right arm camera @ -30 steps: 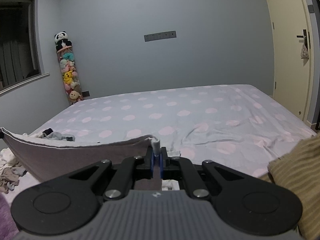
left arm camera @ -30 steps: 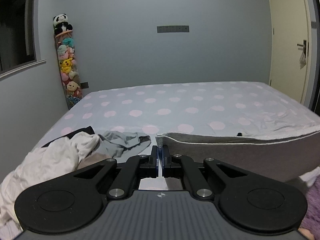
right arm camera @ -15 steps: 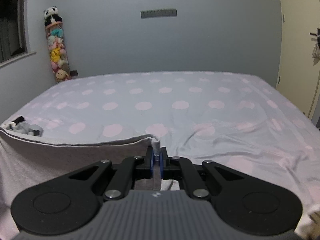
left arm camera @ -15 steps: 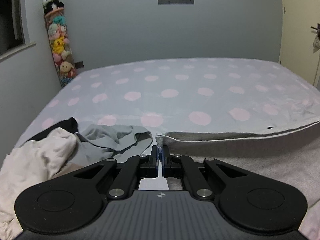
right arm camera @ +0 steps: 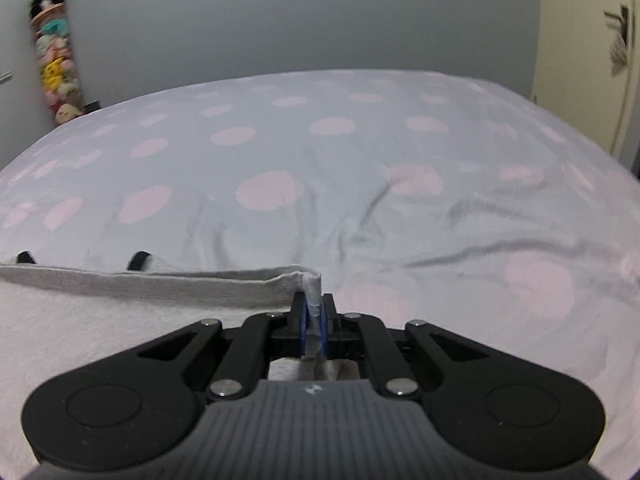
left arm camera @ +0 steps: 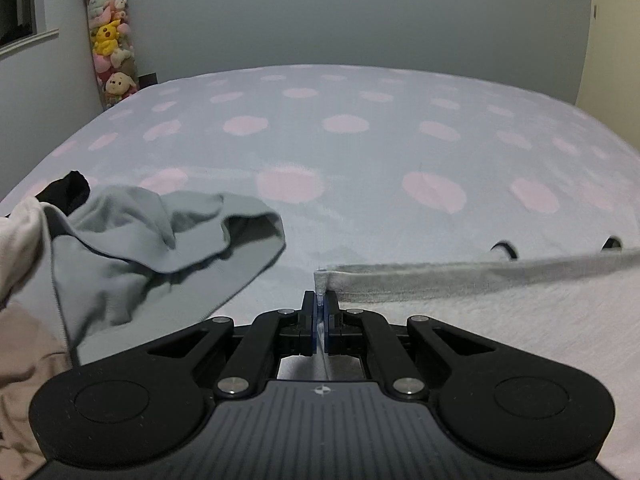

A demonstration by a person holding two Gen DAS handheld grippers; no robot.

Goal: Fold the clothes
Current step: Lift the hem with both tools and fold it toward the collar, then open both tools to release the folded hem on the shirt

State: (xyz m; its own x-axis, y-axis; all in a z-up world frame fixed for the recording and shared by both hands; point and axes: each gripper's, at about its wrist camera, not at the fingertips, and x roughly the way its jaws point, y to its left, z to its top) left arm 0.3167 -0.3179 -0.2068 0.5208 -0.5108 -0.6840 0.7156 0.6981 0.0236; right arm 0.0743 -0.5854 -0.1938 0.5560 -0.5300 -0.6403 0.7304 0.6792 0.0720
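Gripping the grey garment [left arm camera: 460,280] at both hem corners over the bed [left arm camera: 360,152].
Left gripper [left arm camera: 320,306] and right gripper [right arm camera: 313,312] clamped on cloth, stretched along the near edge; loose clothes pile [left arm camera: 120,248] at near-left corner.

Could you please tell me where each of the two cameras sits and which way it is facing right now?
Left wrist: rides on the left gripper, looking forward along its fingers over the dotted bed to the far wall; the fingers pinch the left corner of the grey garment; a clothes pile lies left.
Right wrist: rides on the right gripper, facing the same way; it pinches the garment's other corner; a door shows right.
Shared: bed, garment edge with two black loops, plush toy column, wall.
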